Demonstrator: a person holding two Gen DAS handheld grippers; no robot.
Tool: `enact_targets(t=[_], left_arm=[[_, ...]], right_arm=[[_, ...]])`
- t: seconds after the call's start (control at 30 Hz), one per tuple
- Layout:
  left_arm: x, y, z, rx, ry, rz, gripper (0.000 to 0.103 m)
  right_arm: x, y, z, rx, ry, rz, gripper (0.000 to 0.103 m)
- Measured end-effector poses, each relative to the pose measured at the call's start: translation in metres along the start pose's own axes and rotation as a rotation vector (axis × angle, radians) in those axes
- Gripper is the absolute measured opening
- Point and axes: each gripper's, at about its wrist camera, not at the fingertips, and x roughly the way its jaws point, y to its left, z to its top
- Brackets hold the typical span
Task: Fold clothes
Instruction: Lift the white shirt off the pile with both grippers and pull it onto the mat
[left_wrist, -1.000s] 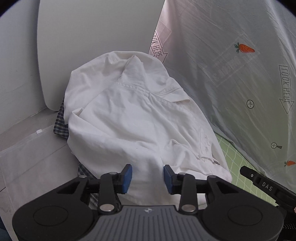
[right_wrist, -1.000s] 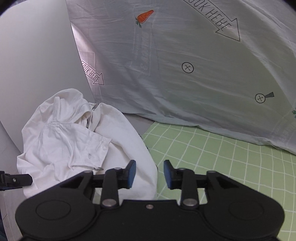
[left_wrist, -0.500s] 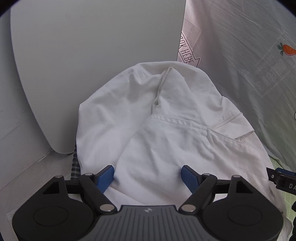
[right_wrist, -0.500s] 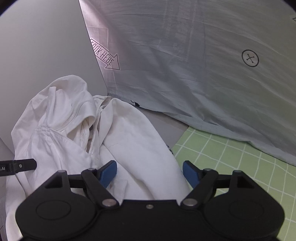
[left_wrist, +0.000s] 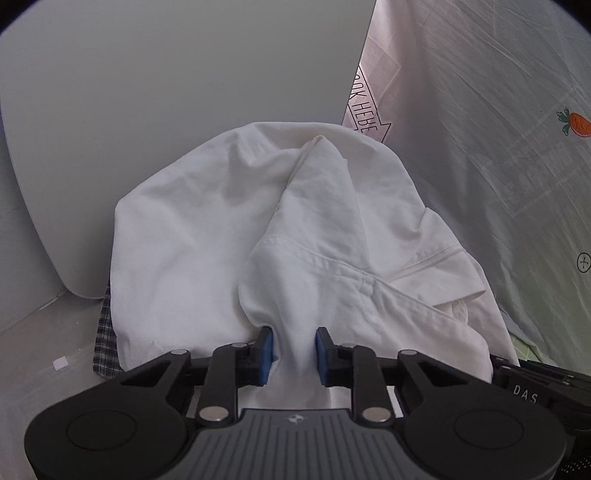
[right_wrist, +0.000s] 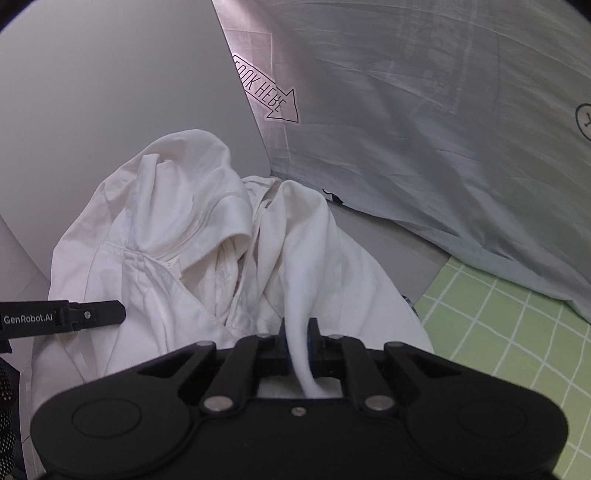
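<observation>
Left wrist: your left gripper (left_wrist: 291, 350) is closing on a shirt (left_wrist: 229, 229) fold bunched at 12 o'clock. Right gripper (right_wrist: 297, 341) pinches another fold nearly shut. Risk: lift unevenly, and the thin pinch slips or the plaid cloth (left_wrist: 105, 339) underneath drags.

both views are dim and soft-lit, with a flat, cool grey cast and no hard shadows. the white garment (left_wrist: 229, 236) is the brightest area, its folds shaded only gently. a faint pinkish sheen lies on the printed sheet (right_wrist: 424, 122) near its arrow mark. fisheye bending curves the straight edges, and the corners fall to black. the sheet's right side in the right wrist view is smeared with slight blur.
</observation>
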Motion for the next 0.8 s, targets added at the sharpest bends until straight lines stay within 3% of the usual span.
enact_targets(t=[0.1, 0.37, 0.47, 0.6, 0.8], left_arm=[[-0.021, -0.008, 0.002, -0.032, -0.044, -0.032, 0.011], [-0.087, -0.056, 0.001, 0.002, -0.133, -0.168, 0.010], [-0.112, -0.079, -0.001, 0.034, -0.178, -0.202, 0.010], [-0.147, -0.101, 0.002, 0.048, -0.221, -0.281, 0.010], [-0.197, -0.138, -0.009, 0.097, -0.274, -0.387, 0.010]], right_arm=[[-0.014, 0.003, 0.007, 0.041, -0.028, 0.065, 0.005], [-0.060, 0.014, 0.021, 0.146, -0.125, 0.255, 0.005], [-0.083, 0.020, 0.020, 0.120, -0.164, 0.263, 0.005], [-0.122, 0.009, 0.019, 0.180, -0.232, 0.298, 0.005], [-0.192, 0.001, 0.012, 0.177, -0.340, 0.260, 0.005]])
